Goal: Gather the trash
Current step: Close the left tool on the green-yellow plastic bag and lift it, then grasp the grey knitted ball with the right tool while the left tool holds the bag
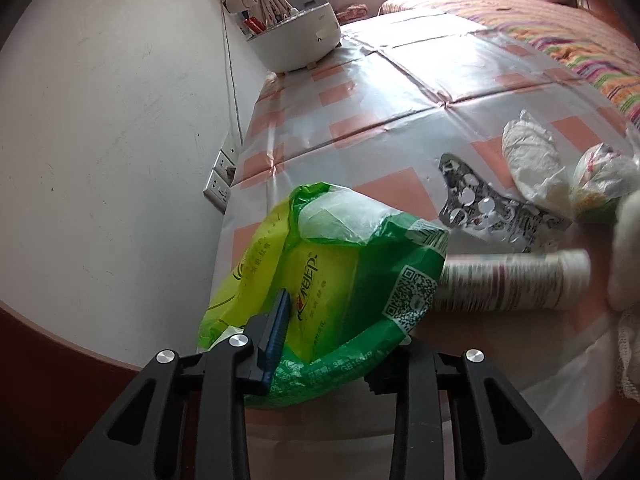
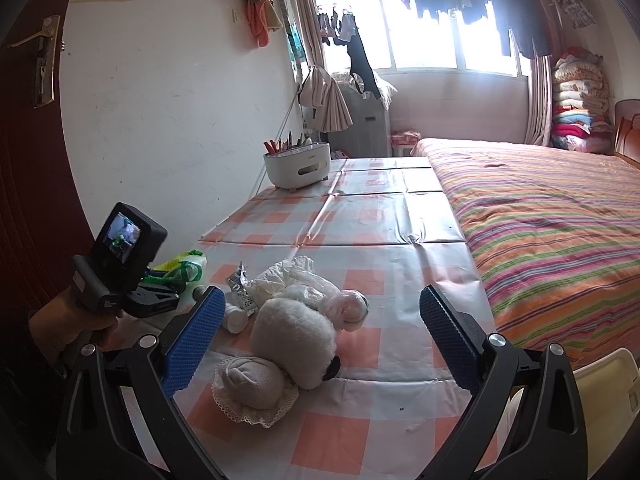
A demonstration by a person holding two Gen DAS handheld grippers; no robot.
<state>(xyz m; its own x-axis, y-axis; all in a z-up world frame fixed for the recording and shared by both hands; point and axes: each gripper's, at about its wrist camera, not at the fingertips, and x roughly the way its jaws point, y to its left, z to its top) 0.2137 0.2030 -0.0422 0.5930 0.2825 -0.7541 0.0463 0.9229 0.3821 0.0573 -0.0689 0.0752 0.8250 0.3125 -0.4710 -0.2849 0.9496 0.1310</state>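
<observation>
The left gripper (image 1: pixel 320 344) is pinching the green bag (image 1: pixel 332 272); the bottle (image 1: pixel 516 282) is lying crosswise just right of it, nearer this hand; the right gripper (image 2: pixel 320 344) is gaping wide, empty.

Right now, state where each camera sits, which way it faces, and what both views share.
Left wrist: on the left gripper, looking down at the green bag its fingers pinch, by the wall.
Right wrist: on the open right gripper, facing across the table to the window; the person's left hand shows.
Shared: bag, crumpled tissue, white organizer.
</observation>
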